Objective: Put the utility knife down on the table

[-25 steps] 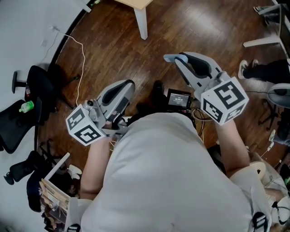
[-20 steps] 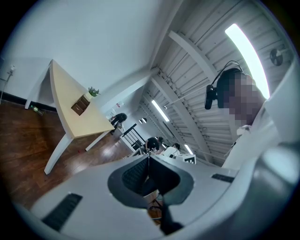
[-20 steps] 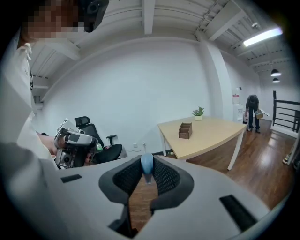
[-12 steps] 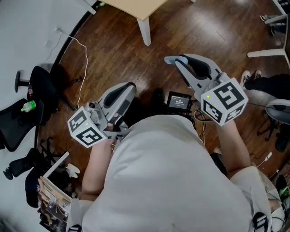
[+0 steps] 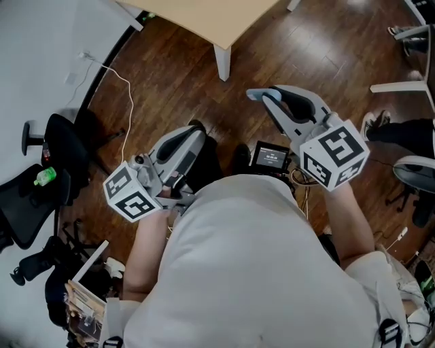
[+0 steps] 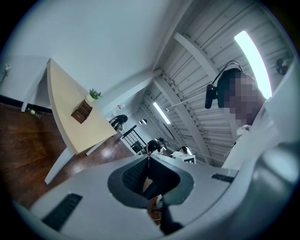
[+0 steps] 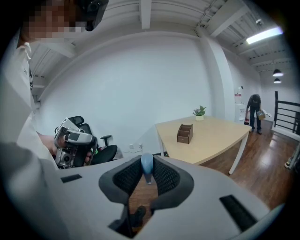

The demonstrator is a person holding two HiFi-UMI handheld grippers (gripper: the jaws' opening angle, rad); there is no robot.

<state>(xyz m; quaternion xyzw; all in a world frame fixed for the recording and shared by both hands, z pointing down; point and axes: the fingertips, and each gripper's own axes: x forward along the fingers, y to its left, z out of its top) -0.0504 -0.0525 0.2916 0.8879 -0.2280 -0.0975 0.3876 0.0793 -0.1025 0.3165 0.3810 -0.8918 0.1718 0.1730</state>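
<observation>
A pale blue utility knife (image 7: pixel 146 165) sticks out between the black pads of my right gripper (image 7: pixel 146 172), which is shut on it. From the head view its grey-blue end (image 5: pixel 256 91) pokes past the right gripper (image 5: pixel 270 96), held over the wooden floor short of the light wooden table (image 5: pixel 204 17). The table (image 7: pixel 211 136) lies ahead and to the right in the right gripper view. My left gripper (image 5: pixel 195 133) hangs lower left, level, its pads (image 6: pixel 140 171) meeting at the tip with nothing between them. The table (image 6: pixel 70 122) stands at that view's left.
A small brown wooden organizer (image 7: pixel 185 133) and a potted plant (image 7: pixel 199 111) stand on the table. Black office chairs (image 5: pixel 41 170) with a green bottle (image 5: pixel 45 177) and a white cable (image 5: pixel 126 81) lie at the left. A person (image 7: pixel 255 112) stands far right.
The table has come further into the head view from the top as both grippers moved toward it. The right gripper keeps its hold on the knife.
</observation>
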